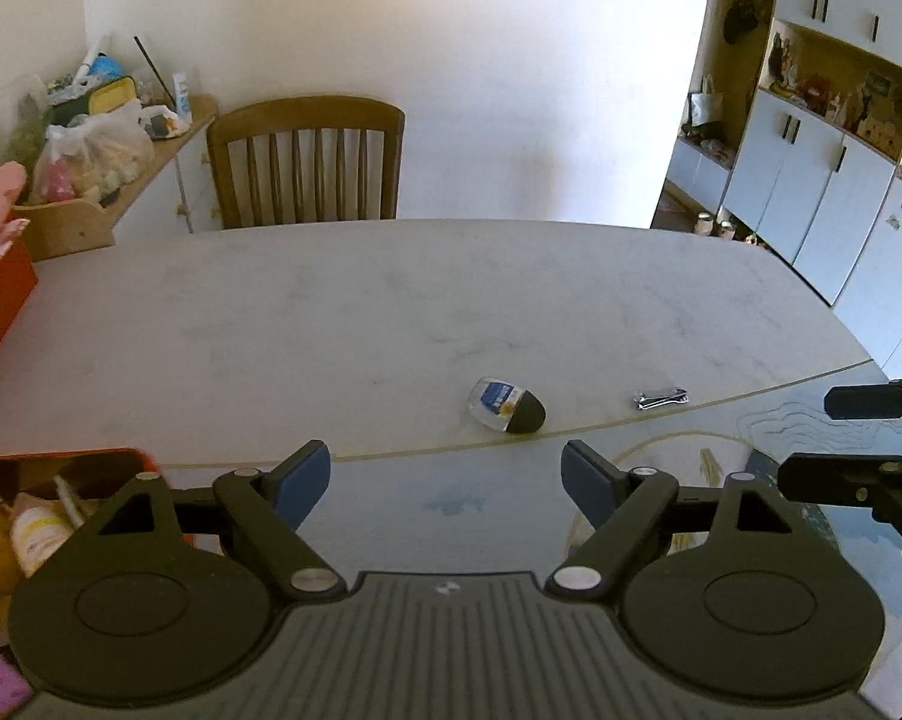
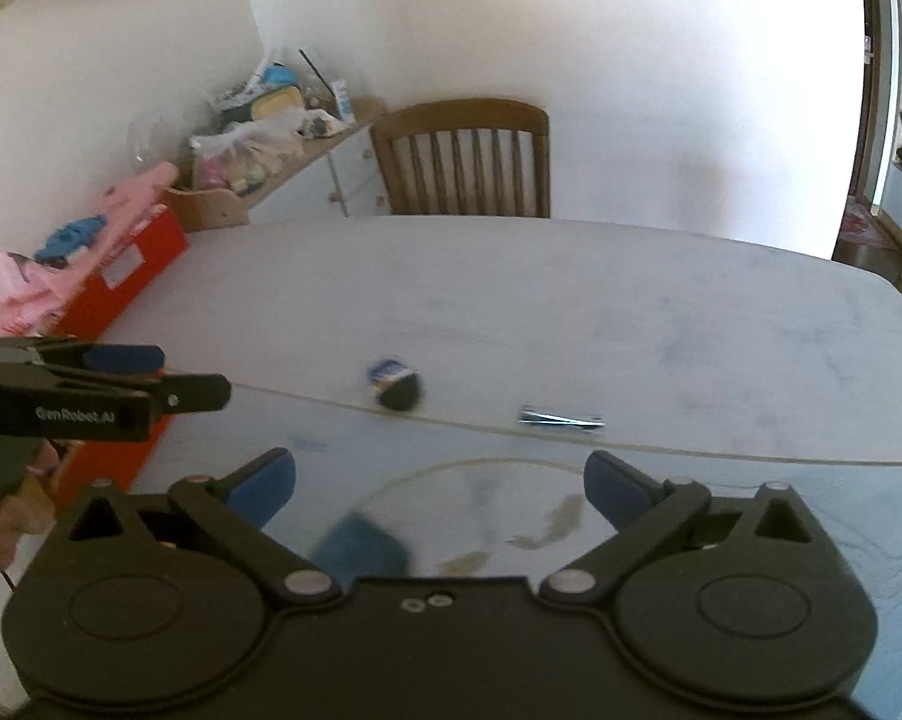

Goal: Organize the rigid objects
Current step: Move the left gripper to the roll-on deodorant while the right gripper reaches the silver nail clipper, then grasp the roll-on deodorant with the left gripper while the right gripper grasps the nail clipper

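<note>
Reading "GenRobot.AI" on left tool (image 2: 151, 381) | both tools wide, empty | right tool (image 2: 439, 489) | bottle (image 1: 507, 405) label unreadable

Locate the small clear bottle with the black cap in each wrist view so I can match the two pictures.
Left wrist view: the small bottle lies on its side on the table, right of centre, left of the nail clipper.
Right wrist view: the bottle lies left of centre, blurred, again left of the clipper.
Shared landmark: the wooden chair behind the table.
</note>
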Demonstrator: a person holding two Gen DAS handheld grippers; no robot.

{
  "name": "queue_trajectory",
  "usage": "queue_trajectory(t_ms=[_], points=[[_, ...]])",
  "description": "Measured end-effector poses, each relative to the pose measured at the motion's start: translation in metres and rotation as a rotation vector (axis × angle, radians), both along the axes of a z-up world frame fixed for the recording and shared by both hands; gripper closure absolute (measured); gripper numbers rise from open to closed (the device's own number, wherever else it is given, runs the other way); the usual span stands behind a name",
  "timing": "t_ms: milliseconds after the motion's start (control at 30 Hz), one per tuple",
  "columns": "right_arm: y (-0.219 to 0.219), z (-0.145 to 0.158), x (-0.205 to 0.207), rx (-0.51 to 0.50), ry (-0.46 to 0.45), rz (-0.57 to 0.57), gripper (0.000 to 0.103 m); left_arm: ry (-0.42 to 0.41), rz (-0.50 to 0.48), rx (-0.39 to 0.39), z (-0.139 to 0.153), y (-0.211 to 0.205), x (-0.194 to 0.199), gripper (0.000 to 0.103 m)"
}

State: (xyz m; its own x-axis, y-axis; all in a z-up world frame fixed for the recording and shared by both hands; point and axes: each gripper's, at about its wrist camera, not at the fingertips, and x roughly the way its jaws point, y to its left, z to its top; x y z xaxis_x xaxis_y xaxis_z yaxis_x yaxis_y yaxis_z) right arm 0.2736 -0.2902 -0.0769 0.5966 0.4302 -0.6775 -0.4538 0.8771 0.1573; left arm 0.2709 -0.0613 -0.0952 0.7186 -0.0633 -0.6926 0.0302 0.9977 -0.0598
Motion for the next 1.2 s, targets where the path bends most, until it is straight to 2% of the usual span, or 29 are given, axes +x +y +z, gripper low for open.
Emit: queue_trajectory(t_ms=[367,500,733,967,1200], points=[[-0.007,-0.038,0.053,-0.144,-0.018,0.039,0.0,0.022,-0.002,0.022,-0.033,-0.032,0.054,0.019],[-0.004,-0.051,0.068,-0.164,-0.025,0.067,0.001,0.032,-0.003,0.037,-0.046,-0.038,0.072,0.019],[0.001,-0.075,0.085,-0.123,0.007,0.009,0.006,0.028,-0.007,0.03,-0.065,-0.042,0.091,0.019],[0.005,-0.086,0.091,-0.126,0.023,-0.025,0.014,0.045,-0.03,0.035,-0.08,-0.044,0.102,0.019],[0.011,-0.091,0.091,-0.145,0.001,-0.068,0.022,0.059,-0.048,0.077,-0.091,-0.051,0.11,0.02]])
